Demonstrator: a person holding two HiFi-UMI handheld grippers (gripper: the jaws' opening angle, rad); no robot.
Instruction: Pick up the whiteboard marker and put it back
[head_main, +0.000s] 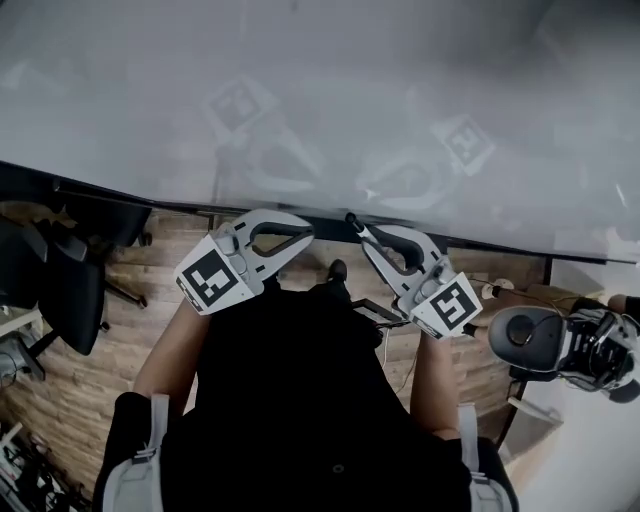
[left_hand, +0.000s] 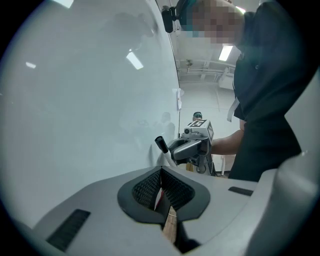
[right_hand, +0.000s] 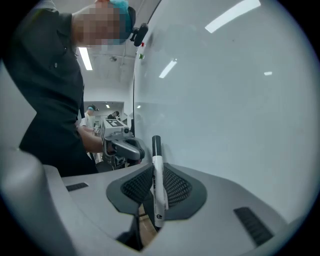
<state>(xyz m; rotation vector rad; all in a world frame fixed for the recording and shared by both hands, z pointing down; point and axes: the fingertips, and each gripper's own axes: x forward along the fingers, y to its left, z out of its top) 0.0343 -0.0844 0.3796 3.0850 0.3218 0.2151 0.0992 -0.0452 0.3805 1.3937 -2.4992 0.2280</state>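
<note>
Both forearms reach forward, raised side by side toward the whiteboard (head_main: 320, 100). The right hand-held gripper (right_hand: 156, 186) is clamped on the whiteboard marker (right_hand: 157, 175), which stands upright between its ribbed pads with the black cap pointing to 12 o'clock, close to the board; contact cannot be told. The left hand-held gripper (left_hand: 161, 189) sits at the right one's 9 o'clock, jaws pressed together with nothing between them. Below lies a wooden floor (head_main: 150, 290), with a black office chair (head_main: 70, 285) at 9 o'clock.
</note>
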